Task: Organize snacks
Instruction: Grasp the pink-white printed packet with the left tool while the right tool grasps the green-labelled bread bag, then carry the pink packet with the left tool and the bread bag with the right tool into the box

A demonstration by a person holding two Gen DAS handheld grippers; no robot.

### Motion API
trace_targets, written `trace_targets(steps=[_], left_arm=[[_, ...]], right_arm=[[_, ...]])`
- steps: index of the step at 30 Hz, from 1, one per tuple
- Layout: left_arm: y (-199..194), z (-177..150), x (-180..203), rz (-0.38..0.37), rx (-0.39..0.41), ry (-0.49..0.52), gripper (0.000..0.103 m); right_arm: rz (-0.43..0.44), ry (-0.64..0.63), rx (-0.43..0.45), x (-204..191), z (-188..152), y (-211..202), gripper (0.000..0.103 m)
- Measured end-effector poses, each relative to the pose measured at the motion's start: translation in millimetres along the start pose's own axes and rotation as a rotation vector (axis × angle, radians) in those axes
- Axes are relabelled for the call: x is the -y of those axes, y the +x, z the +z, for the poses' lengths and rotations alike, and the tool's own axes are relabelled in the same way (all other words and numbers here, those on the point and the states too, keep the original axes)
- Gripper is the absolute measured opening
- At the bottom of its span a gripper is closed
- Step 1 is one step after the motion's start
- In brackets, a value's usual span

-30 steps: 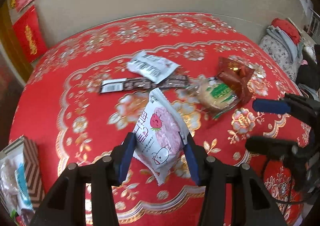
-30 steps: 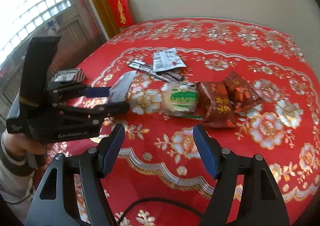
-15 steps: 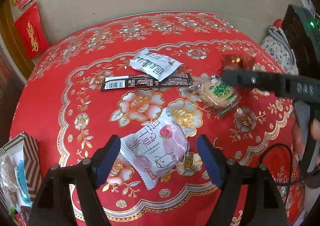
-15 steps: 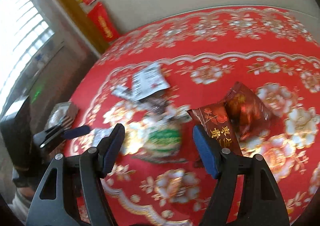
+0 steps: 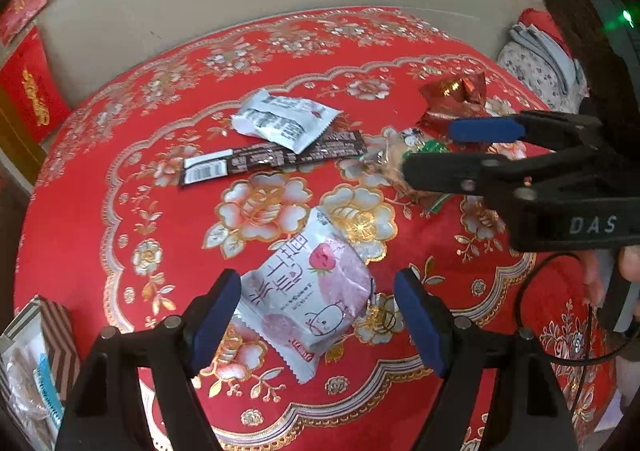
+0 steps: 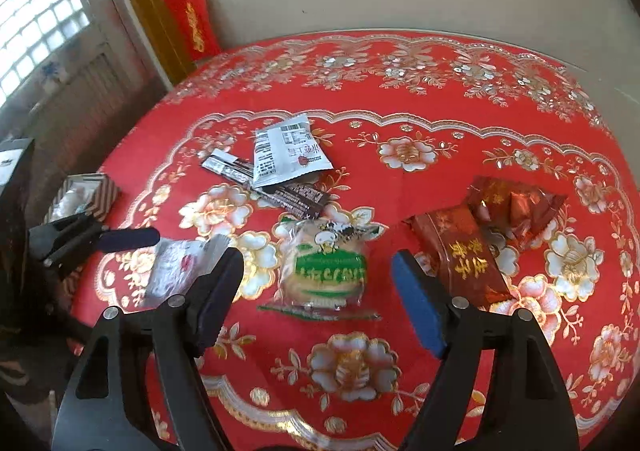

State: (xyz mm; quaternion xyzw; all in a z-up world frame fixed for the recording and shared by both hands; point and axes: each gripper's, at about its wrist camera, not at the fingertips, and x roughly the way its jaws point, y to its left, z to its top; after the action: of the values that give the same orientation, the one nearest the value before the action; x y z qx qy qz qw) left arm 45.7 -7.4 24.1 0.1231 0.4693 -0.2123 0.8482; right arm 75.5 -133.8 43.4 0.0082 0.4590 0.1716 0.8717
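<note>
A white and pink snack packet (image 5: 306, 293) lies on the red tablecloth (image 5: 120, 187) between the open jaws of my left gripper (image 5: 318, 315), free of the pads. My right gripper (image 6: 318, 293) is open, its jaws to either side of a clear packet with a green label (image 6: 326, 271). The right gripper also shows in the left wrist view (image 5: 452, 147). A white packet (image 6: 286, 155) lies on a long dark bar (image 6: 276, 189) farther back. Two dark red packets (image 6: 480, 239) lie to the right.
A striped box (image 5: 38, 355) with wrapped items stands at the table's left edge; it also shows in the right wrist view (image 6: 86, 197). A beige wall stands behind the round table. A cable (image 5: 560, 331) hangs at the right.
My left gripper opened and let the white and pink packet down onto the cloth. My right gripper swung in over the green-label packet.
</note>
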Motion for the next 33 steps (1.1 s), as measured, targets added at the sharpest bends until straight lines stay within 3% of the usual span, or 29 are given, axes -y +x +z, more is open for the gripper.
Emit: trace_targets(steps=[6, 9, 10, 17, 33], left_arm=[[6.1, 0.3, -1.5, -0.003, -0.010, 0.025, 0.081], [6.7, -2.9, -1.7, 0.003, -0.015, 0.037, 0.070], [5.5, -3.0, -1.4, -0.003, -0.008, 0.037, 0.066], [-1.7, -7.7, 6.8, -0.008, 0.014, 0.060, 0.058], [-28.8, -36.5, 4.7, -0.017, 0.076, -0.055, 0.050]], right_arm=[[-0.019, -0.035, -0.028, -8.3, 3.5, 20.9, 0.077], [-0.049, -0.071, -0.042, -9.6, 1.2, 25.3, 0.061], [-0.046, -0.075, -0.048, -9.8, 0.4, 25.9, 0.051], [-0.025, -0.084, -0.050, -2.9, -9.0, 19.7, 0.051], [0.051, -0.101, -0.029, -14.7, -46.8, -13.6, 0.050]])
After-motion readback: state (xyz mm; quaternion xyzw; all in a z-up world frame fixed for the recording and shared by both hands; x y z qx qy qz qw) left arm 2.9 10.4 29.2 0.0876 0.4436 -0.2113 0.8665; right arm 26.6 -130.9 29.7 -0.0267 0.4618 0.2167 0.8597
